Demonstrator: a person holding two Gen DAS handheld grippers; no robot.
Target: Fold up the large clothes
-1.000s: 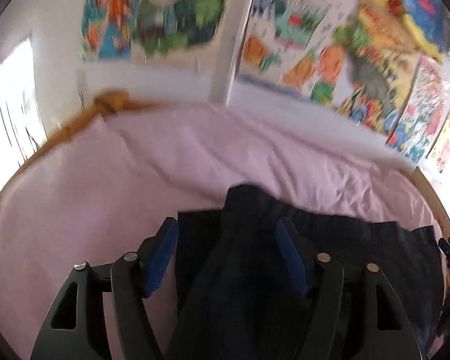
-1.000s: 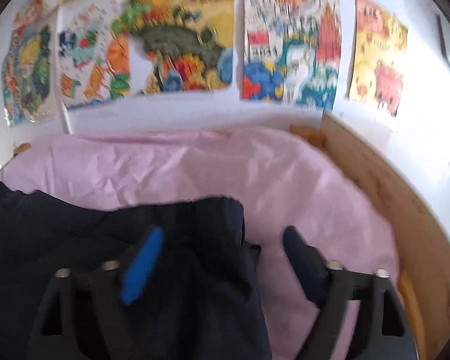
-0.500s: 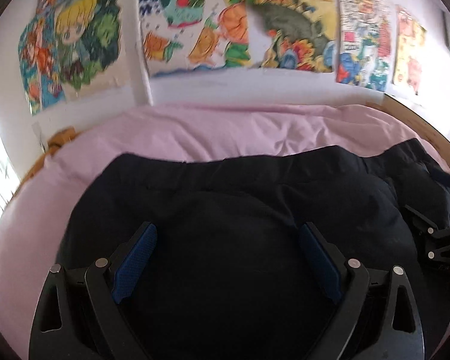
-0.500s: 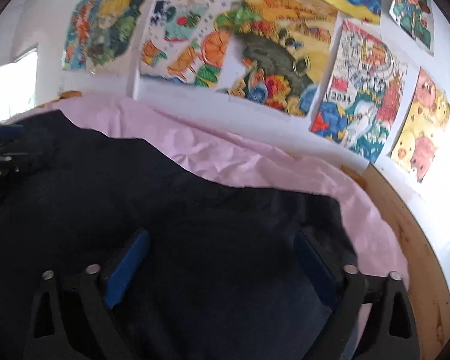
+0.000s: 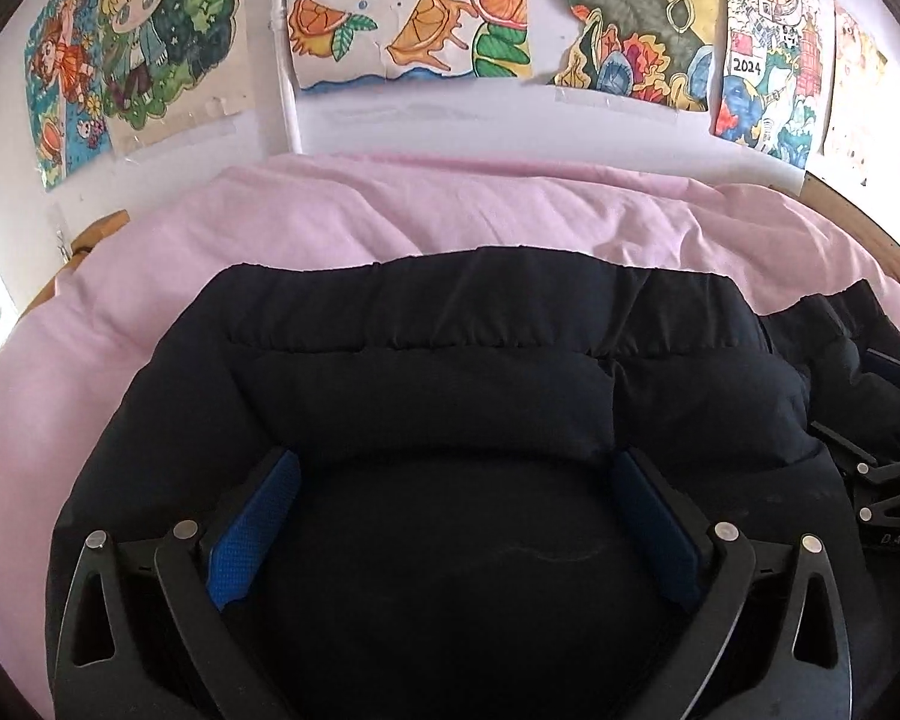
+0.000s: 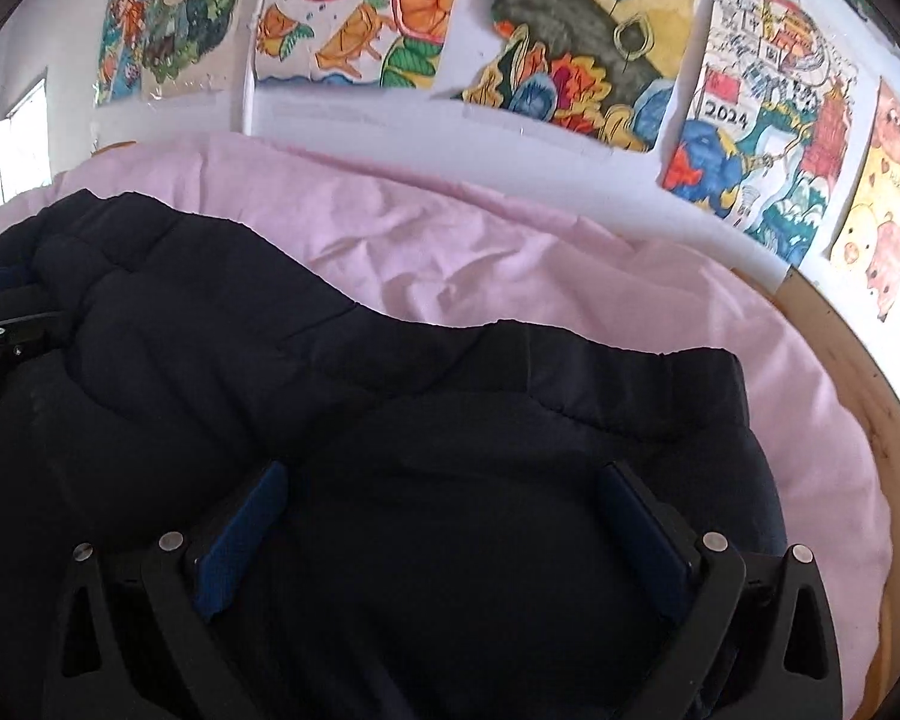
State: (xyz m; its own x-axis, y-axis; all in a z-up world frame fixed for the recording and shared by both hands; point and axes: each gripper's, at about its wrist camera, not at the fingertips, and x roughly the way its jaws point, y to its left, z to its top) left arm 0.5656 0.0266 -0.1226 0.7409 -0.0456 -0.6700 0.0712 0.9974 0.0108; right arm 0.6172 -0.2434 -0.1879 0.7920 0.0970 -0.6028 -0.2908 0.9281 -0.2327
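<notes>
A dark padded jacket (image 5: 450, 396) lay spread on a pink bedsheet (image 5: 306, 222) below posters (image 5: 414, 12). The left gripper (image 5: 450, 516), jaws still opening, and the right gripper (image 6: 444, 516), jaws wide, hovered over it, pads clear of the fabric.

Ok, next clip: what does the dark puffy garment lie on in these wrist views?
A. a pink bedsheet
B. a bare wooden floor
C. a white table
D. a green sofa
A: in both wrist views the dark padded garment rests on a wrinkled pink sheet, which spreads out beyond its far edge towards the drawings on the wall.
</notes>
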